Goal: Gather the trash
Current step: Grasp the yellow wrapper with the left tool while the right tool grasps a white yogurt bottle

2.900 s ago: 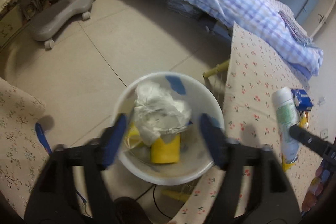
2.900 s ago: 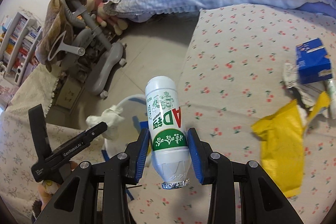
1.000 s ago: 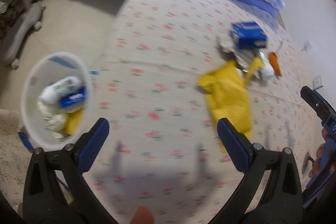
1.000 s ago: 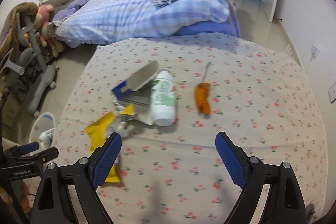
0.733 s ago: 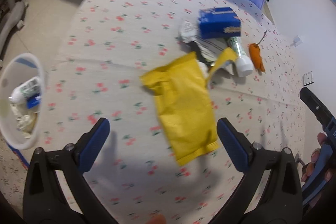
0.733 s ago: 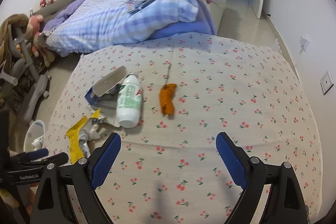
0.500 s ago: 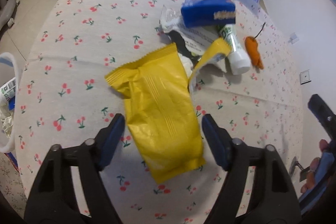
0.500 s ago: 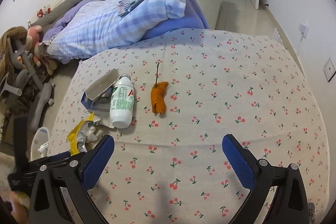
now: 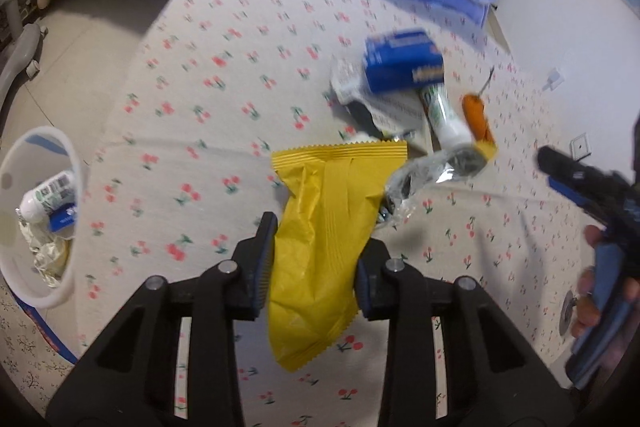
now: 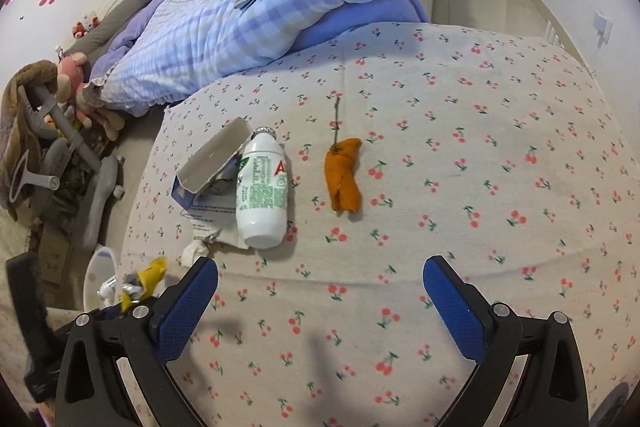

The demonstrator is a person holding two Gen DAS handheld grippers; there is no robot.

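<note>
A yellow snack wrapper (image 9: 336, 179) hangs between the blue pads of my left gripper (image 9: 316, 239), whose jaws are closing and press on its sides. A crumpled foil scrap (image 9: 424, 175) clings to its right edge. Behind it lie a blue carton (image 9: 402, 61), a white bottle (image 10: 262, 195) and an orange scrap (image 10: 342, 175) on the cherry-print tablecloth (image 10: 480, 147). My right gripper (image 10: 320, 291) hovers open above bare cloth, nearer than the bottle, with nothing between its fingers. The white bin (image 9: 74, 187) stands on the floor to the left and holds a bottle and foil.
A bed with a checked quilt (image 10: 248, 27) runs along the far side of the table. A grey chair base (image 10: 92, 203) and soft toys stand on the floor to the left. A hand (image 9: 600, 291) holds the right gripper's handle at the right edge.
My left gripper swung from the bin to the table, came over the yellow wrapper and its jaws closed on it. My right gripper dropped lower over the cloth, its jaws wide.
</note>
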